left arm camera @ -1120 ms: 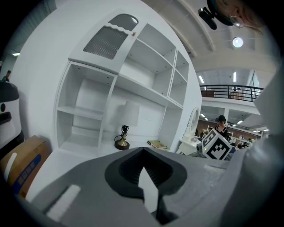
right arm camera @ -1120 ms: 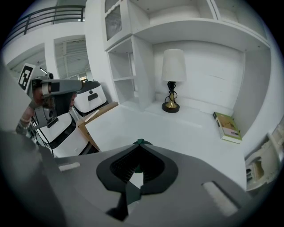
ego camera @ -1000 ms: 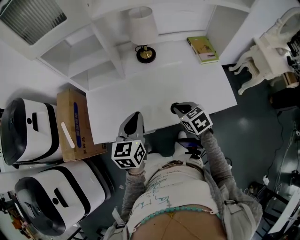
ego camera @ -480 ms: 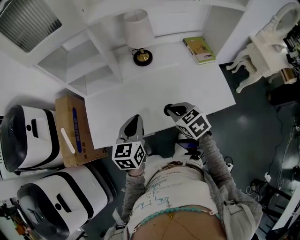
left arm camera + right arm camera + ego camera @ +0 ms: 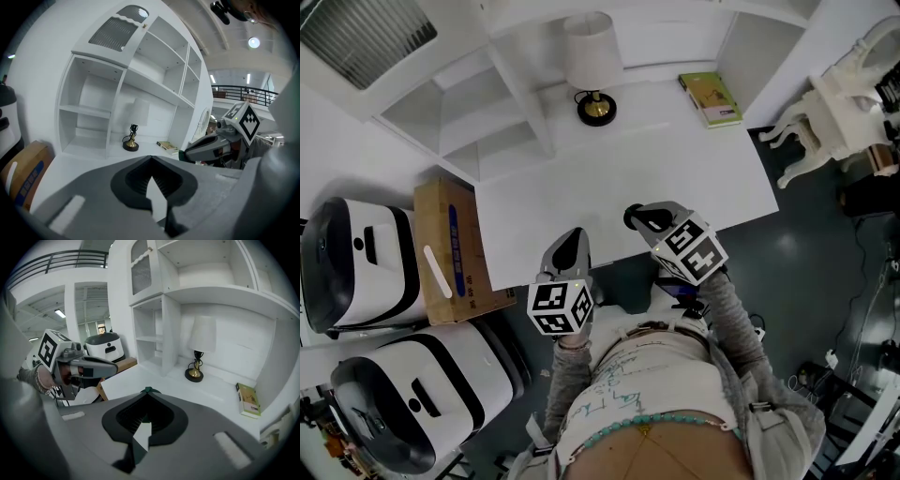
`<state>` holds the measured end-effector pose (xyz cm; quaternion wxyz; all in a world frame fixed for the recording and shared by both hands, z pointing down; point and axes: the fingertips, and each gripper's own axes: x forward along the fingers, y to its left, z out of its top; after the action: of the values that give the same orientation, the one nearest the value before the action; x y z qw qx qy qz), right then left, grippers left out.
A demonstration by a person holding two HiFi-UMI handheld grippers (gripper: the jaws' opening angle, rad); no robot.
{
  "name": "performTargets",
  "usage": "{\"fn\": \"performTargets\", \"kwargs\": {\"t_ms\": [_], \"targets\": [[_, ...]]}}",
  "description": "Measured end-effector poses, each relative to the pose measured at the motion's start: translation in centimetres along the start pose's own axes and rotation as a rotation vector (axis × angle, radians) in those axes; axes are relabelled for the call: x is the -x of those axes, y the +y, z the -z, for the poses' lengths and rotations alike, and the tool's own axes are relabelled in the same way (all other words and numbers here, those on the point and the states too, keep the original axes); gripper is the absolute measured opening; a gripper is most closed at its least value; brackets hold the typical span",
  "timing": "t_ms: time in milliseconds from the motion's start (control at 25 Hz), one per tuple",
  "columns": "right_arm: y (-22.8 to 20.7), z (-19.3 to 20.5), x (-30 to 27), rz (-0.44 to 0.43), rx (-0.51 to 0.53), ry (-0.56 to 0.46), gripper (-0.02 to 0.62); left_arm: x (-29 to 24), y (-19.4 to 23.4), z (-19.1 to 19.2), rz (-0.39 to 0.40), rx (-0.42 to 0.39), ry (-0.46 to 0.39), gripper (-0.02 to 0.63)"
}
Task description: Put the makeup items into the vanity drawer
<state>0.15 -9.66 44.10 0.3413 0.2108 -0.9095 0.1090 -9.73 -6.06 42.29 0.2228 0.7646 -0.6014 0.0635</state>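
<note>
No makeup item and no drawer front show in any view. The white vanity top [image 5: 628, 169] lies bare in front of me. My left gripper [image 5: 575, 234] hovers at its front edge, jaws closed tip to tip with nothing between them [image 5: 151, 158]. My right gripper [image 5: 633, 217] reaches a little further over the edge, jaws also closed [image 5: 146, 391]. A small dark green bit shows at its tips; I cannot tell what it is. Each gripper shows in the other's view: the right gripper [image 5: 206, 147], the left gripper [image 5: 89, 365].
A white-shaded lamp [image 5: 592, 70] and a green book [image 5: 711, 98] stand at the back of the top. Open shelves [image 5: 478, 112] rise at the left. A cardboard box [image 5: 450, 248] and two white machines [image 5: 356, 262] sit left of the vanity, a white chair [image 5: 839, 108] at the right.
The right gripper has shifted a little to the left along the desk's front edge. The left gripper has hardly moved.
</note>
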Motion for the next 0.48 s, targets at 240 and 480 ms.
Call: {"fn": "performTargets", "kwargs": {"t_ms": [240, 480], "targets": [[1.3, -1.1, -0.3, -0.021, 0.033, -0.016, 0.028, 0.7, 1.7, 1.3, -0.038, -0.009, 0.012, 0.002], [2.7, -1.8, -1.0, -0.055, 0.066, -0.016, 0.028, 1.7, 3.8, 3.2, -0.1, 0.019, 0.023, 0.002]]}}
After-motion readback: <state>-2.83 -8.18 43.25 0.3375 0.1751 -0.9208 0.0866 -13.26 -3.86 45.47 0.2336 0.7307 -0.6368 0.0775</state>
